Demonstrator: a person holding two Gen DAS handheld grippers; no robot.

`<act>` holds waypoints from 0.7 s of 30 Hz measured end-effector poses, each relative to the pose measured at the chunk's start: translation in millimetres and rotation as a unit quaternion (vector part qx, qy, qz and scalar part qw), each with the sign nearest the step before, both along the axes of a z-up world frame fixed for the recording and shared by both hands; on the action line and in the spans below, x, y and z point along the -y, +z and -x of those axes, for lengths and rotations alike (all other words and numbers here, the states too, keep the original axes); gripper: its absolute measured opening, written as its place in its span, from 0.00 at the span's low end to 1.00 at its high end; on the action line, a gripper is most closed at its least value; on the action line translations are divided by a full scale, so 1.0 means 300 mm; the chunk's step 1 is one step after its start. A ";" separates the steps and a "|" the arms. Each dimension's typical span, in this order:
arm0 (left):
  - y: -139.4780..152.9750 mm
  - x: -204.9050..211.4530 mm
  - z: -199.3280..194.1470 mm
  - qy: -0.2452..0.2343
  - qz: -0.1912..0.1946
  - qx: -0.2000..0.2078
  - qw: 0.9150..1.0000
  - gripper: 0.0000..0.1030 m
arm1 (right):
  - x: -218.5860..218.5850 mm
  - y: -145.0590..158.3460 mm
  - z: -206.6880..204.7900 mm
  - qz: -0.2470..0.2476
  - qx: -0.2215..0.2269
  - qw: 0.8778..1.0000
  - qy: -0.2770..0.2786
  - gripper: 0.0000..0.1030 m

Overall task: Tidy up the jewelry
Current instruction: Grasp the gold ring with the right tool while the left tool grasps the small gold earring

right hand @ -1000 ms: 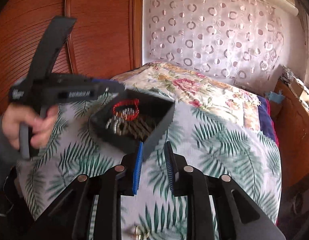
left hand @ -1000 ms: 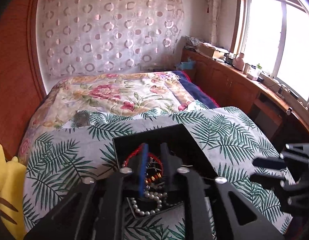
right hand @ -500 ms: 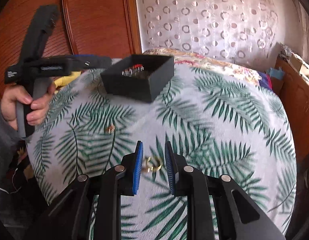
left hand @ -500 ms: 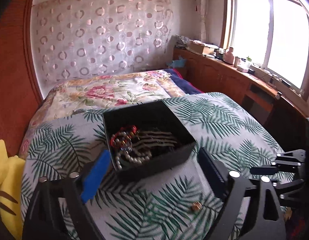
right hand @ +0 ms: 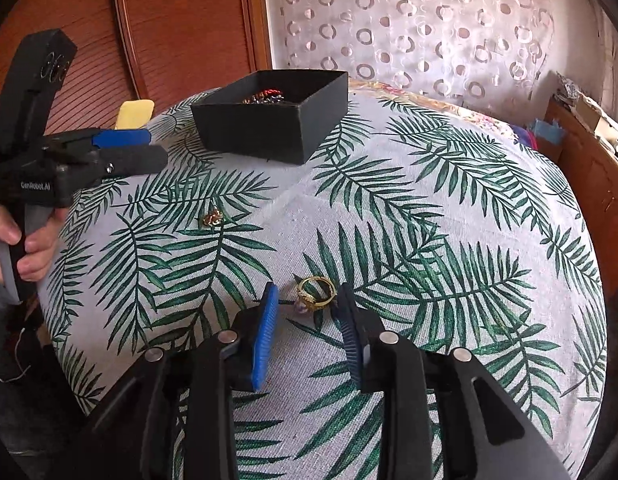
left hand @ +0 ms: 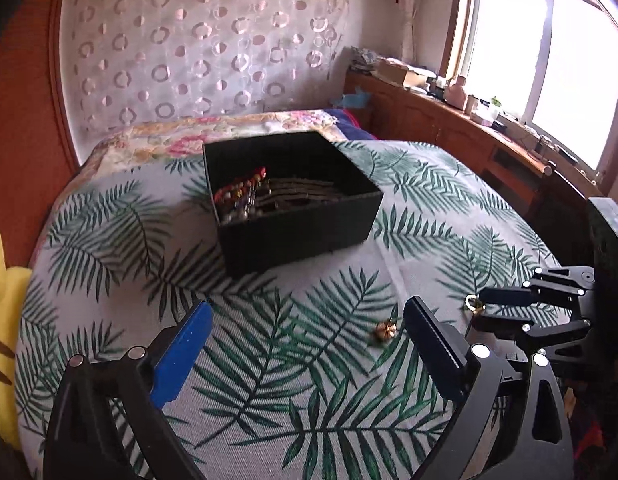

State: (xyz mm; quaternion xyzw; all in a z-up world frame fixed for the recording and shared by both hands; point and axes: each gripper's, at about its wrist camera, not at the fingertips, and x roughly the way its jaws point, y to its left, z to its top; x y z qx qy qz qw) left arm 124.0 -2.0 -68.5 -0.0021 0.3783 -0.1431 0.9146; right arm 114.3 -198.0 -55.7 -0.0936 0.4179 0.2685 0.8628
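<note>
Gold ring (right hand: 316,290) on leaf-print cloth (right hand: 429,208), between parted right gripper (right hand: 307,316) fingers.

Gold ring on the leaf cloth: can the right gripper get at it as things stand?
Probably yes. The gold ring lies bare just ahead of the right gripper, whose fingers have just been opening; nothing blocks it.

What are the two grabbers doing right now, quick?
Left gripper: wide open, holding nothing.
Right gripper: open, jaws just widened; gold ring lies just ahead between the tips, ungripped.
</note>
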 end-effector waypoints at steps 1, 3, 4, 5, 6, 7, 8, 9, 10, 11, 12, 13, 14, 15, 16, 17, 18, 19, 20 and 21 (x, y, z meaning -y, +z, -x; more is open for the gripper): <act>-0.007 -0.002 -0.001 0.001 0.000 -0.003 1.000 0.90 | -0.008 -0.001 0.003 0.007 0.005 1.000 0.001 0.32; -0.021 0.002 -0.001 0.002 -0.002 -0.008 1.000 0.90 | -0.013 -0.002 0.008 0.017 0.011 1.000 0.001 0.32; -0.025 0.003 0.001 0.001 -0.003 -0.010 1.000 0.90 | -0.014 -0.002 0.010 0.021 0.014 1.000 0.001 0.31; -0.030 0.005 0.002 0.001 -0.004 -0.012 1.000 0.90 | -0.018 -0.002 0.014 0.028 0.019 0.999 0.000 0.21; -0.033 0.008 0.003 0.000 -0.005 -0.014 1.000 0.90 | -0.020 -0.002 0.014 0.028 0.020 0.999 0.001 0.19; -0.034 0.011 0.004 0.000 -0.007 -0.014 1.000 0.90 | -0.018 -0.002 0.015 0.027 0.020 0.999 0.001 0.19; -0.037 0.016 0.007 0.001 -0.008 -0.016 1.000 0.90 | -0.015 -0.002 0.015 0.024 0.020 1.000 0.000 0.18; -0.039 0.020 0.011 -0.001 -0.007 -0.017 1.000 0.90 | -0.010 -0.001 0.015 0.022 0.020 1.000 -0.001 0.18; -0.040 0.023 0.013 -0.002 -0.007 -0.018 1.000 0.90 | -0.007 0.001 0.015 0.019 0.020 1.000 -0.001 0.13; -0.042 0.030 0.017 -0.004 -0.007 -0.021 1.000 0.90 | -0.001 0.008 0.019 0.015 0.023 1.000 -0.001 0.12; -0.045 0.035 0.019 -0.005 -0.009 -0.022 1.000 0.90 | 0.004 0.011 0.022 0.012 0.023 1.000 -0.001 0.12; -0.048 0.044 0.022 -0.008 -0.011 -0.024 1.000 0.90 | 0.011 0.016 0.024 0.009 0.023 1.000 -0.002 0.12; -0.052 0.055 0.023 -0.012 -0.012 -0.027 0.999 0.90 | 0.012 0.015 0.026 0.008 0.022 1.000 -0.002 0.12; -0.053 0.059 0.022 -0.015 -0.012 -0.029 0.999 0.88 | 0.014 0.016 0.028 0.007 0.023 1.000 -0.001 0.12; -0.055 0.068 0.020 -0.019 -0.011 -0.032 0.999 0.86 | 0.019 0.019 0.031 0.005 0.024 1.000 0.000 0.12; -0.056 0.075 0.019 -0.023 -0.010 -0.035 0.999 0.79 | 0.023 0.021 0.037 0.004 0.025 1.000 0.000 0.12; -0.058 0.083 0.016 -0.027 -0.010 -0.038 0.999 0.73 | 0.026 0.026 0.041 0.003 0.027 1.000 -0.001 0.12; -0.061 0.092 0.013 -0.032 -0.011 -0.042 0.999 0.70 | 0.027 0.031 0.045 0.002 0.029 1.000 -0.002 0.12; -0.065 0.101 0.010 -0.035 -0.012 -0.045 0.998 0.61 | 0.033 0.039 0.048 -0.001 0.030 1.000 -0.003 0.12; -0.070 0.113 0.006 -0.040 -0.014 -0.051 0.998 0.52 | 0.035 0.047 0.052 -0.003 0.033 0.999 -0.003 0.12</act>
